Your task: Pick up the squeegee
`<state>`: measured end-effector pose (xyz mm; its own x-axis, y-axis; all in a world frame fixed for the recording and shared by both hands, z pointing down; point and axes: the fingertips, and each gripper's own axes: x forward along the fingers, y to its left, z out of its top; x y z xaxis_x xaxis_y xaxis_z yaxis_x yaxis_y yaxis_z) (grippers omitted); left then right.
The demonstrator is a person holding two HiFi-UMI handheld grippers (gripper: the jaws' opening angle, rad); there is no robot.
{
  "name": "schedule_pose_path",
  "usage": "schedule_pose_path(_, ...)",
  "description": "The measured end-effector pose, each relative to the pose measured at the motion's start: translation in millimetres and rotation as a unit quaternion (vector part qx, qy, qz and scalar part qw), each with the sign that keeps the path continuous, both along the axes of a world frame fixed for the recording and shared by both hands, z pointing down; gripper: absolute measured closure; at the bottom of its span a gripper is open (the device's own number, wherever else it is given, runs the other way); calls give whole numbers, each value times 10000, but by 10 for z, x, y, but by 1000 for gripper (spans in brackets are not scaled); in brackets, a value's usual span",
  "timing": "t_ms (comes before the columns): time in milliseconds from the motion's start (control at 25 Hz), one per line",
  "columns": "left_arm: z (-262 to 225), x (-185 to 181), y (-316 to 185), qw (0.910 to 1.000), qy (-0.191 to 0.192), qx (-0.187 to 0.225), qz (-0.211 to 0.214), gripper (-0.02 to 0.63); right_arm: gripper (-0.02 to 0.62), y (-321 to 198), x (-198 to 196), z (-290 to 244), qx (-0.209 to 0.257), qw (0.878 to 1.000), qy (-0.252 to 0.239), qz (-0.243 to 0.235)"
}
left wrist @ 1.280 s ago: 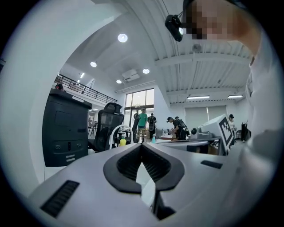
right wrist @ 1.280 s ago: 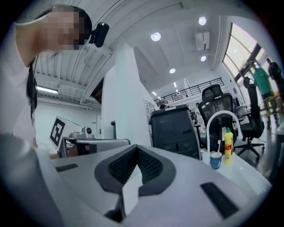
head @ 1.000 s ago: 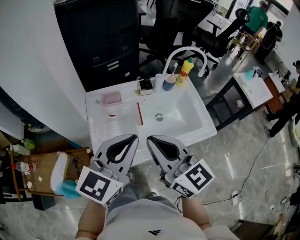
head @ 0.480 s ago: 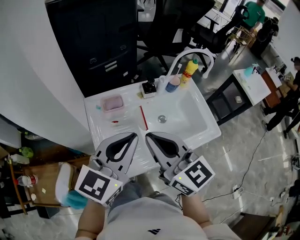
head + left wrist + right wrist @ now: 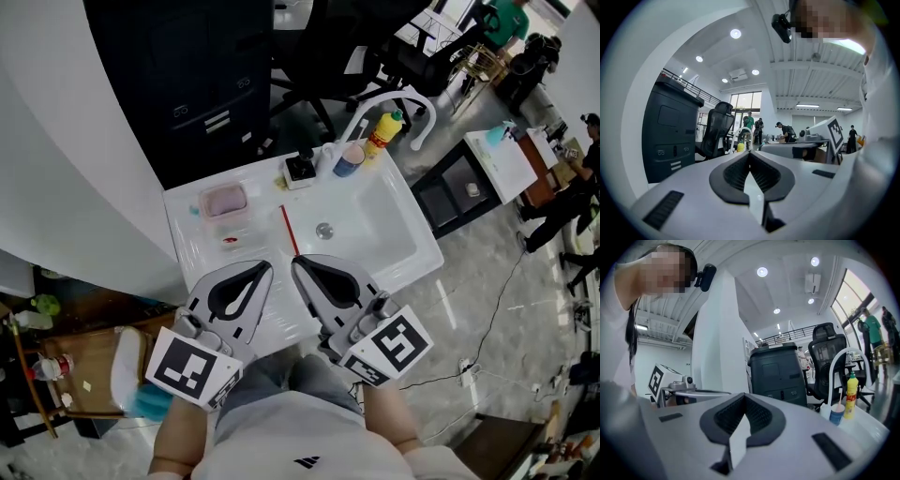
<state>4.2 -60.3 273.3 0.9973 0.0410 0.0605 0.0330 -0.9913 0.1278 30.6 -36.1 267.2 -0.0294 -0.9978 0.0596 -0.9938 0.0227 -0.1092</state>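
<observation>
A thin red-handled tool, which I take for the squeegee (image 5: 290, 230), lies on the white sink (image 5: 202, 272) along the basin's left rim. Both grippers hover side by side over the sink's front edge, pointing level towards it and short of the tool. My left gripper (image 5: 265, 266) is shut and holds nothing; its tips meet in the left gripper view (image 5: 750, 152). The right gripper (image 5: 296, 263) is likewise shut and holds nothing (image 5: 744, 394). The tool itself is hidden behind the jaws in both gripper views.
A pink soap dish (image 5: 223, 201) and a small red item (image 5: 231, 241) sit on the sink's left ledge. At the back stand a black box (image 5: 300, 169), blue cup (image 5: 349, 161), yellow bottle (image 5: 381, 131) and arched white faucet (image 5: 398, 98). A black cabinet (image 5: 197, 75) rises behind.
Both grippers, still shut, have drifted together across the sink's front edge as the person shifted; the sink sits slightly differently in view.
</observation>
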Motion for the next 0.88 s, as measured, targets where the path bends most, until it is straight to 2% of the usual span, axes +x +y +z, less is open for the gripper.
schedule_pose_path(320, 56, -11, -107, 9996, -31, -77, -266, 594, 586, -131, 84, 64, -114, 9997, 66, -188)
schedule_pose_path(880, 143, 80, -385, 9907, -92, -176, -1343, 594, 586, -606, 300, 297, -455, 9901, 149, -1316)
